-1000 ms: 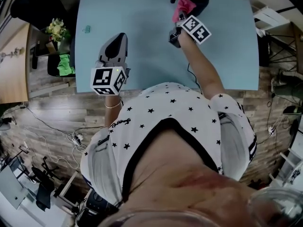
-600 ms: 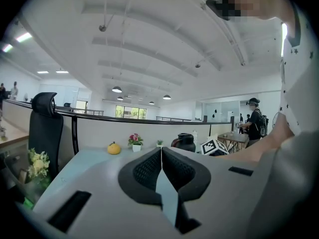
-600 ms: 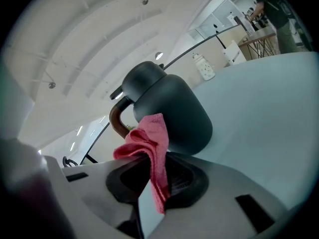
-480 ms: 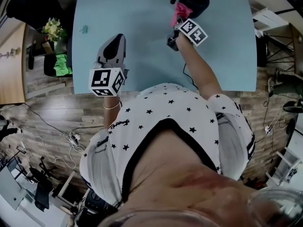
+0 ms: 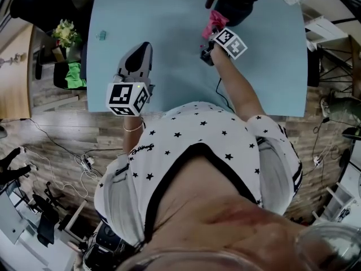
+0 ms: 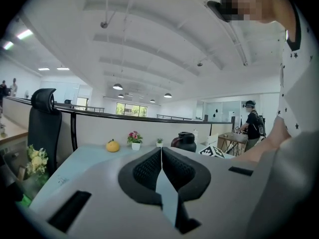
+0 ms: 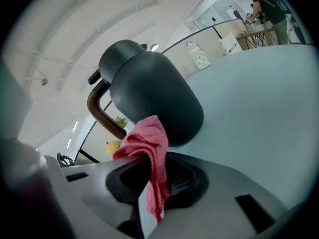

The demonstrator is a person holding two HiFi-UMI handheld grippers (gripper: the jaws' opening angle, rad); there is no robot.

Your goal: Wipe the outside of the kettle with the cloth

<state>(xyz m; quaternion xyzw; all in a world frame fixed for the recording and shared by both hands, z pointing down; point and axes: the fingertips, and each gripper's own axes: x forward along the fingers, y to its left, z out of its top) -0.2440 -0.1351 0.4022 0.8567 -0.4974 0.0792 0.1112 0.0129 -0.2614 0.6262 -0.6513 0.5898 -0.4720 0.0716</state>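
My right gripper [image 5: 210, 31] pinches the pink cloth [image 5: 216, 20], with the kettle [image 5: 234, 4] close at one o'clock; my left gripper [image 5: 142, 47] is pressed together.

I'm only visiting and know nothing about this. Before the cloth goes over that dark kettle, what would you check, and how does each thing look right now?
1. Cloth held: ok. The right gripper has its jaws shut on the pink cloth.
2. Kettle standing: ok. The dark kettle stands upright on the blue table.
3. Cloth on kettle: cannot tell. The bunched end sits at the kettle's lower wall, but contact is unclear.
4. Kettle steadied: not ok. The left gripper, jaws together and empty, is well away from the kettle.
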